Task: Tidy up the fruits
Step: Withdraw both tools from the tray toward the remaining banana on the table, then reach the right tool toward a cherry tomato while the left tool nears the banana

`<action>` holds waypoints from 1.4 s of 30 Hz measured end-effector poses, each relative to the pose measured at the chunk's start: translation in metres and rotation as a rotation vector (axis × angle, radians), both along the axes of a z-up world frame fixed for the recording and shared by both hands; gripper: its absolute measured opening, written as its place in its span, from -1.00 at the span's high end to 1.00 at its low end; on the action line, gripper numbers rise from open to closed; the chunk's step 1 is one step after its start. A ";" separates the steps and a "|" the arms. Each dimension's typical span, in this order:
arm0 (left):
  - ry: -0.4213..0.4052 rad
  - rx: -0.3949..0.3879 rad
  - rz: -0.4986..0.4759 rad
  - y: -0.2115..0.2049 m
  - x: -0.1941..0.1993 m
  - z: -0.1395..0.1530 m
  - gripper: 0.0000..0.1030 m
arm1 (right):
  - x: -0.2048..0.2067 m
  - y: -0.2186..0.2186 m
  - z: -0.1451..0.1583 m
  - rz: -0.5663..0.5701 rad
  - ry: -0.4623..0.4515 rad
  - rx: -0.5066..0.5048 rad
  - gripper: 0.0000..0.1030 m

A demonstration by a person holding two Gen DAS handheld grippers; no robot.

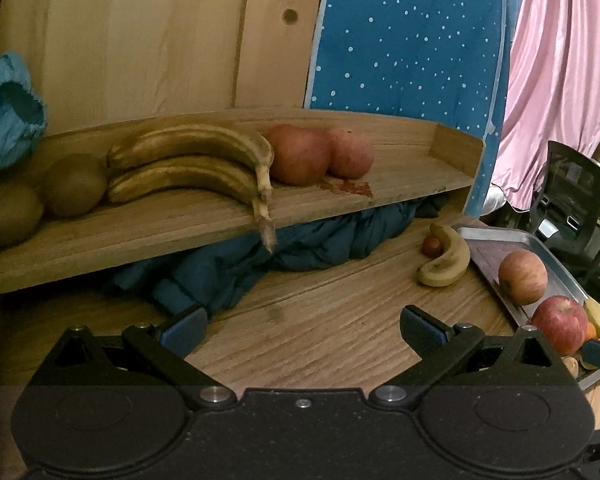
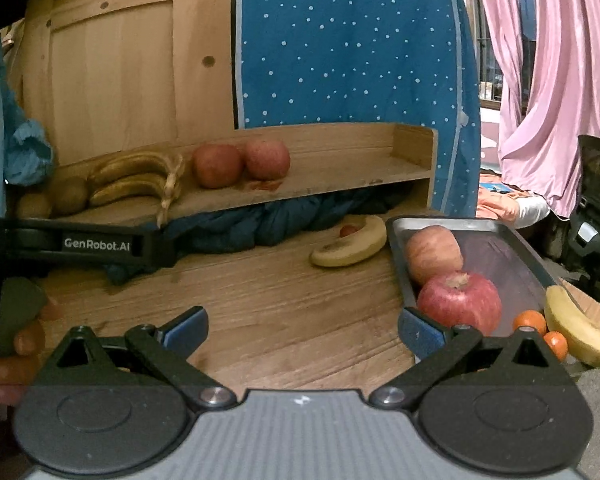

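I see the wooden surface (image 1: 308, 332) carrying a raised wooden shelf (image 1: 204, 220) against the back wall, with dark blue cloth (image 1: 300, 240) bunched beneath it. On the shelf, left to right, lie two kiwis (image 1: 74, 184), touching each other, then two browned bananas (image 1: 188, 164) with stems hanging over the front edge, then two red apples (image 1: 300, 154) side by side and touching. A metal tray (image 2: 512, 252) sits at the right of the surface and holds two apples (image 2: 458, 300), one against the other. Just left of the tray, a single yellow banana (image 2: 352, 246) lies on the surface with a small red fruit (image 1: 432, 246) touching its far side. Right of the tray I note another banana (image 2: 580, 332) and two small oranges (image 2: 530, 322).

My left gripper (image 1: 302, 326) hangs above bare wood, fingers spread wide and holding nothing. My right gripper (image 2: 302, 328) is likewise spread wide and empty, its right finger just beside the near apple in the tray.
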State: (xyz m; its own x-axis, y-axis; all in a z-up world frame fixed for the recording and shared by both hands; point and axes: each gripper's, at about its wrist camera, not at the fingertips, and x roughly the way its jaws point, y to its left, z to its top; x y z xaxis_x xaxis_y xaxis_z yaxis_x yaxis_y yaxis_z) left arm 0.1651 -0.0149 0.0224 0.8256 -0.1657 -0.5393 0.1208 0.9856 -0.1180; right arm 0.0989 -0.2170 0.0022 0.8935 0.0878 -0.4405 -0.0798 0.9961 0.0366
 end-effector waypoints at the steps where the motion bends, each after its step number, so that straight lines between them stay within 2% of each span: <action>1: -0.003 0.000 0.002 -0.001 0.000 0.001 -0.99 | 0.002 -0.001 0.001 0.003 0.001 -0.004 -0.99; 13: -0.001 0.060 0.045 -0.019 0.009 0.002 -0.99 | 0.032 -0.019 0.007 0.070 -0.001 0.011 -0.99; 16: -0.006 0.055 0.046 -0.019 0.016 -0.003 -0.99 | 0.047 -0.021 0.007 0.105 -0.007 0.018 -0.99; 20: 0.032 0.028 0.058 -0.010 0.031 -0.009 -0.99 | 0.076 -0.020 0.009 0.133 0.025 -0.001 -0.99; 23: 0.063 0.010 0.094 -0.003 0.038 -0.013 -0.98 | 0.099 -0.021 0.015 0.147 0.074 0.011 -0.99; 26: 0.121 -0.040 0.135 0.007 0.043 -0.013 -0.98 | 0.118 -0.021 0.022 0.153 0.143 0.005 -0.99; 30: 0.187 -0.072 0.176 0.013 0.046 -0.003 -0.98 | 0.143 -0.022 0.035 0.152 0.282 0.002 -0.99; 33: 0.255 -0.111 0.191 0.014 0.051 0.005 -0.98 | 0.160 -0.020 0.048 0.168 0.375 -0.075 -0.99; 36: 0.301 -0.150 0.194 0.008 0.056 0.014 -0.98 | 0.175 -0.026 0.062 0.182 0.426 -0.138 -0.99; 42: 0.315 -0.079 0.128 -0.037 0.069 0.023 -0.98 | 0.217 -0.056 0.072 0.260 0.454 -0.198 -0.98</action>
